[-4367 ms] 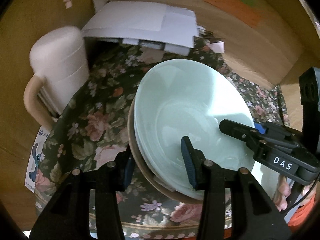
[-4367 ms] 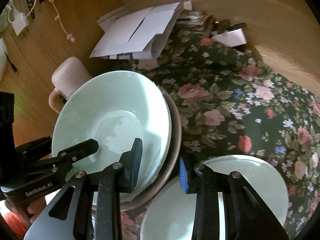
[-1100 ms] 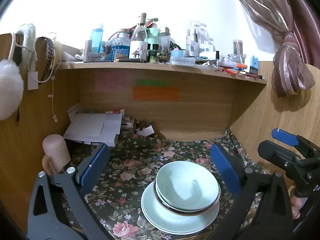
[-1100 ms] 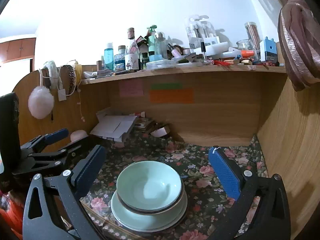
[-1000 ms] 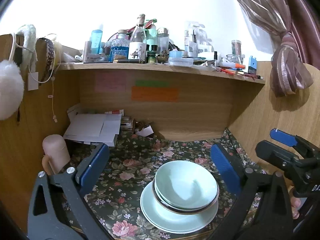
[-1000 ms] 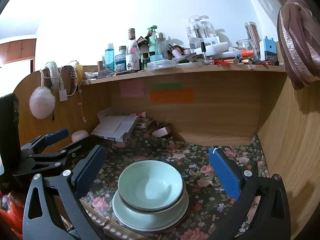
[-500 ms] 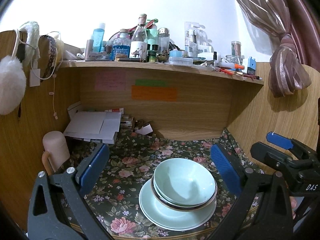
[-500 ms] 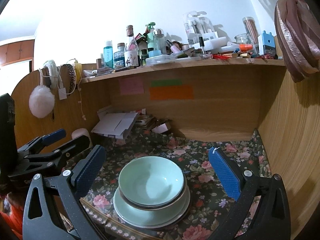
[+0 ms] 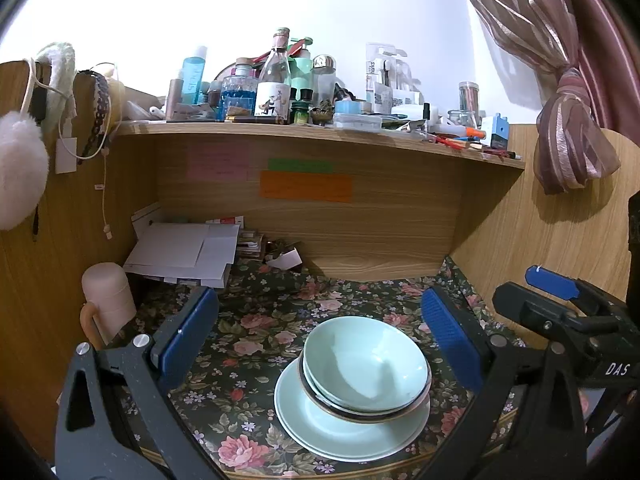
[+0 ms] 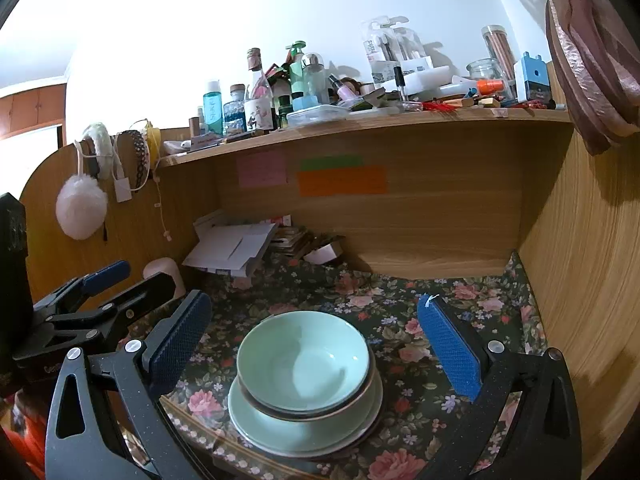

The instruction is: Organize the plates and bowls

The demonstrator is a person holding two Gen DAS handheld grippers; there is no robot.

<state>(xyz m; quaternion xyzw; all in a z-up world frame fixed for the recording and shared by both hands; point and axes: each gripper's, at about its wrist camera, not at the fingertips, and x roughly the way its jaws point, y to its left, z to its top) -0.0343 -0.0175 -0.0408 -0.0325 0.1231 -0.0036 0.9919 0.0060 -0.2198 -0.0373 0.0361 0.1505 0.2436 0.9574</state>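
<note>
The bowls (image 9: 366,364) sit nested in one stack on a pale green plate (image 9: 320,428), which rests on the flowered cloth (image 9: 248,332) near the front edge of the desk, a little right of middle in the left wrist view. We hold the left gripper (image 9: 320,340) and the right gripper (image 10: 316,340) clear of the stack, each with its blue pads spread wide and nothing between them. To our eye the stacking looks done, so the step in hand is likely a retreat or a final check. To do it well, we judge that we should draw both grippers straight toward us and keep the pads wide, so that neither brushes a rim. The top bowl seems to lean slightly toward the right in the left wrist view; if we choose to centre it, a light nudge on its rim should do. The plate lies near the desk edge, so any push should go toward the far side. The pink mug (image 9: 106,300) at the left and the papers (image 9: 184,250) behind it stand well apart.
</note>
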